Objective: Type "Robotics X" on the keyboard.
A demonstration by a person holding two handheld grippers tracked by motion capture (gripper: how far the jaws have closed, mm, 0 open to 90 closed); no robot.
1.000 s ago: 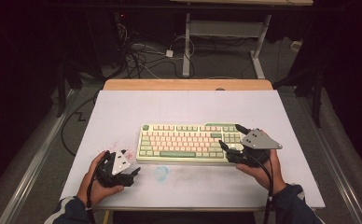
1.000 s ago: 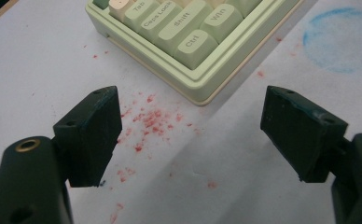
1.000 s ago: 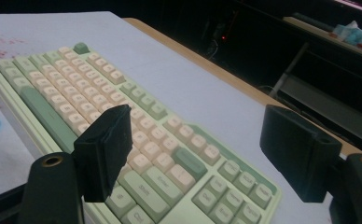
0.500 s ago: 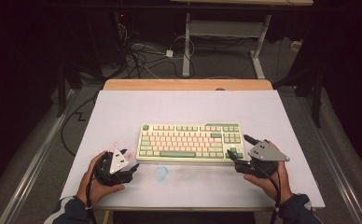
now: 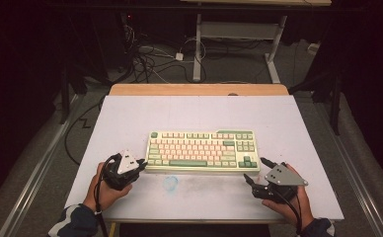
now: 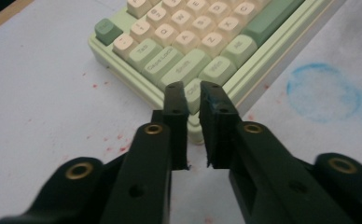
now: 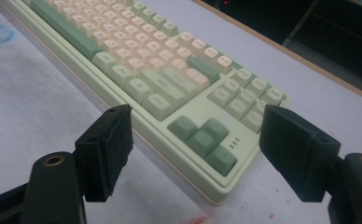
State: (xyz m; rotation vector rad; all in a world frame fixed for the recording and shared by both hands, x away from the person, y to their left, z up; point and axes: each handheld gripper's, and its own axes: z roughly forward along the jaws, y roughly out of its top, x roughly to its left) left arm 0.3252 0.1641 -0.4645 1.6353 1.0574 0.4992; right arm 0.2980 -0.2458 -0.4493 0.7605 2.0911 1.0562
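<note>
Mechanical keyboard lying flat near the middle of the white worktop, long edge toward the person, cream and green keycaps up. Left gripper at the keyboard's near left corner, fingers almost together with only a thin slit between them, tips just at the corner below the Ctrl key; touching or a hair short, cannot tell. Right gripper off the near right corner, fingers wide apart, arrow-key cluster showing in the gap, nothing held. Faint blue ring stain on the worktop just in front of the spacebar side.

Judged step: getting a hold on both ends of the keyboard to shift or lift it. To do it well:

- Open the left fingers first; nearly closed as they are, no grip on the case edge possible.
- Bring the right fingers forward so one goes over the top of the case frame and one under or against the front lip, clear of the keycaps.
- Clamp on the frame, not on keys, to avoid presses or popped caps.
- Match both ends in height and timing; otherwise a twist or slide on the smooth worktop likely.
</note>
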